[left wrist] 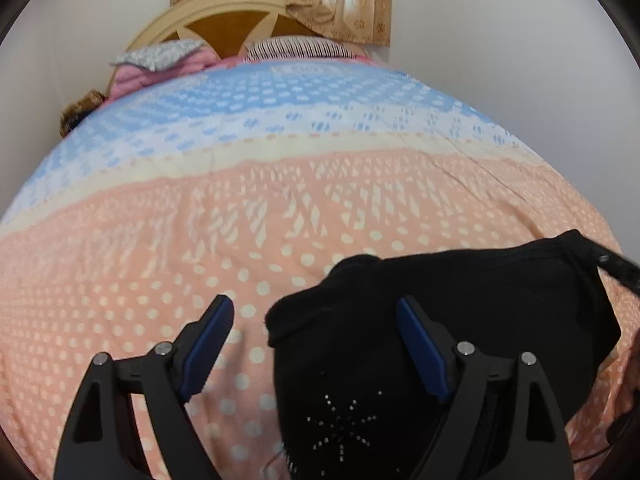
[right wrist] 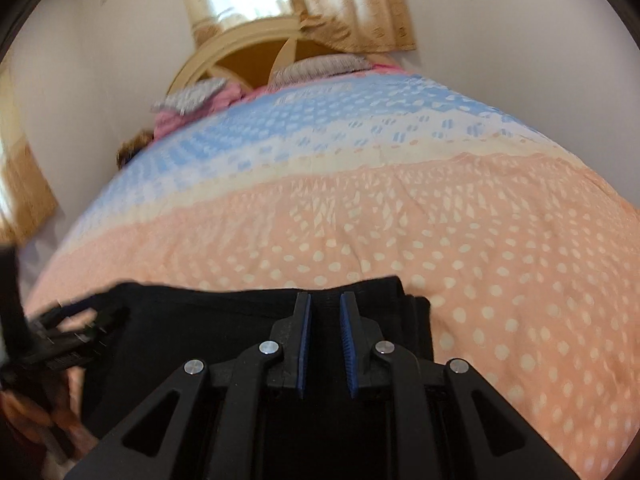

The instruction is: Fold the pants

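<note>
You have a bed covered by a bedspread (left wrist: 280,184) banded in blue, cream and peach with pale dots and diamond shapes. At its far end, a striped pillow (left wrist: 300,50) and a grey patterned pillow (left wrist: 160,54) on pink bedding (left wrist: 128,80) lie against a cream and brown headboard (left wrist: 224,24). Behind the headboard, you see a beige curtain (left wrist: 352,4) hanging over a bright window, with plain pale walls (left wrist: 500,40) on both sides.
</note>
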Tool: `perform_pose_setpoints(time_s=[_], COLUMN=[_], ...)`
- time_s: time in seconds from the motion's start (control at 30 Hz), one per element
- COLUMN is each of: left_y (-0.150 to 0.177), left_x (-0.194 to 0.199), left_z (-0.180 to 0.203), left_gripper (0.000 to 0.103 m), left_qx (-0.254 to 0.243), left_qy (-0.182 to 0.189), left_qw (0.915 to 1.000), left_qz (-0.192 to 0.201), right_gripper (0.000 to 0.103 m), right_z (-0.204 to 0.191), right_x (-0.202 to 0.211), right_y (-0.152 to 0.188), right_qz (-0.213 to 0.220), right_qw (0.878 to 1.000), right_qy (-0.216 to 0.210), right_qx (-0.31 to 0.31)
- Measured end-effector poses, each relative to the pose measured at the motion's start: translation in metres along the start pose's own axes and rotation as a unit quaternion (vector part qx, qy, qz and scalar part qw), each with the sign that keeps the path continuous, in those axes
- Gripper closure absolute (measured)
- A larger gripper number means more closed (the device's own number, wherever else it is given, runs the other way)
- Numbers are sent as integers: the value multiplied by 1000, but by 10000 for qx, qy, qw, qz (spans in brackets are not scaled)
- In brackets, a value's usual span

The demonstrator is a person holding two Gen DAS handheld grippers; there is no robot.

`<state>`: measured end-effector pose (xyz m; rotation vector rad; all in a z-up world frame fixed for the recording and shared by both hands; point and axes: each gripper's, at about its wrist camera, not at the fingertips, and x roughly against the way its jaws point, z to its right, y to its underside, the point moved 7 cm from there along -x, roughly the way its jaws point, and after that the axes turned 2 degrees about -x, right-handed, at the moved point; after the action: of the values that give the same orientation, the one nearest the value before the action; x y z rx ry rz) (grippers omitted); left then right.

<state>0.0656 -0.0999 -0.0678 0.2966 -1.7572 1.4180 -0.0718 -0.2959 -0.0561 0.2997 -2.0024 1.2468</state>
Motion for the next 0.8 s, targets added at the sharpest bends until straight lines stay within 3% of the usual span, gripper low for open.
perform_pose_setpoints(time_s=[0.03,0.1,0.17,0.2,0.4,0.47,0.67,0.8], left_y=[-1,-1,1,1,12,19,30,34], left_x=[6,18,28,31,49,51,47,39], left_z=[1,5,9,11,22,27,27,25], left_gripper=[16,15,15,15,15,15,15,15], left_qx=[-60,-144,-145,-152,-288,-570,-459,-372], left_qy=[-71,-167,-108,-68,-95,63,212,233], left_qw=[9999,9997,9996,9996,9990,9981,9987,9990], left_qz=[60,145,224,243,342,242,56,-86], right_gripper=[86,75,36,33,33,33,33,33], right_z=[-6,-17,-27,-30,-36,-35,-29,-10], right_x=[11,34,55,64,90,92,89,81], right_y=[-1,0,5,8,24,33,44,50], right_qz=[72,292,525,622,772,716,601,446], right_qw=[9999,9990,9984,9979,9968,9972,9977,9976], right_qy=[-109,-274,-192,-151,-51,13,276,361], right_qx=[-112,-190,-124,-95,-188,-220,-120,-383])
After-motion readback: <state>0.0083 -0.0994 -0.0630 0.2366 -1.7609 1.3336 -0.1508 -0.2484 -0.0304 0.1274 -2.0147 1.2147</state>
